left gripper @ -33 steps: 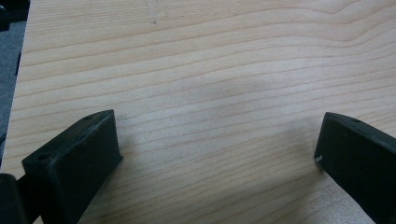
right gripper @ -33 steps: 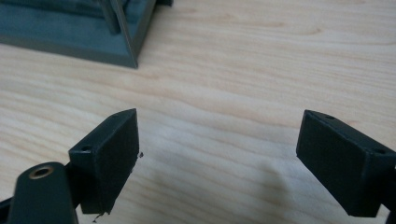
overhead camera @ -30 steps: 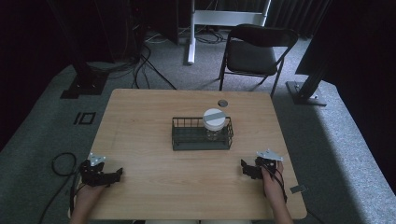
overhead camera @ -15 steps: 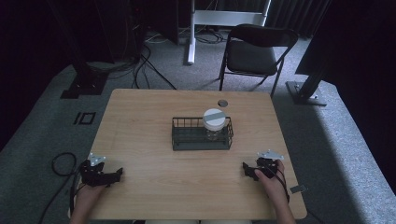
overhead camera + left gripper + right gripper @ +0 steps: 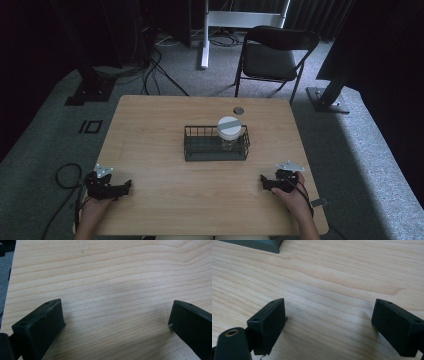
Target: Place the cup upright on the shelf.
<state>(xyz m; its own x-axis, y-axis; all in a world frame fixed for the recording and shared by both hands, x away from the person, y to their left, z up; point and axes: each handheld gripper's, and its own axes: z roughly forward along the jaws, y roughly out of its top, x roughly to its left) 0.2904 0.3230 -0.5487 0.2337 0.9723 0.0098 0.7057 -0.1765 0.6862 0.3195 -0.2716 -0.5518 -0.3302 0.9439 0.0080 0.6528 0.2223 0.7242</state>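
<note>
Scene: a person sits at a wooden table [image 5: 165, 125] with a two-jaw gripper in each hand, a black wire basket [image 5: 202, 148] at its centre.
Jar: a clear jar with a white lid [image 5: 230, 127] stands upright in the basket's right end.
Left gripper [image 5: 125, 184]: well to the basket's near left, jaws spread wide over bare wood, holding nothing.
Right gripper [image 5: 262, 181]: near right of the basket, jaws likewise wide apart and empty.
Change: over the last second the right gripper has edged slightly; the left looks unmoved, the jar unshifted.
Meaning: work on the jar appears not yet begun; both tools seem poised for a first reach.
Beyond: a small dark disc [image 5: 238, 110] lies behind the basket.
</note>
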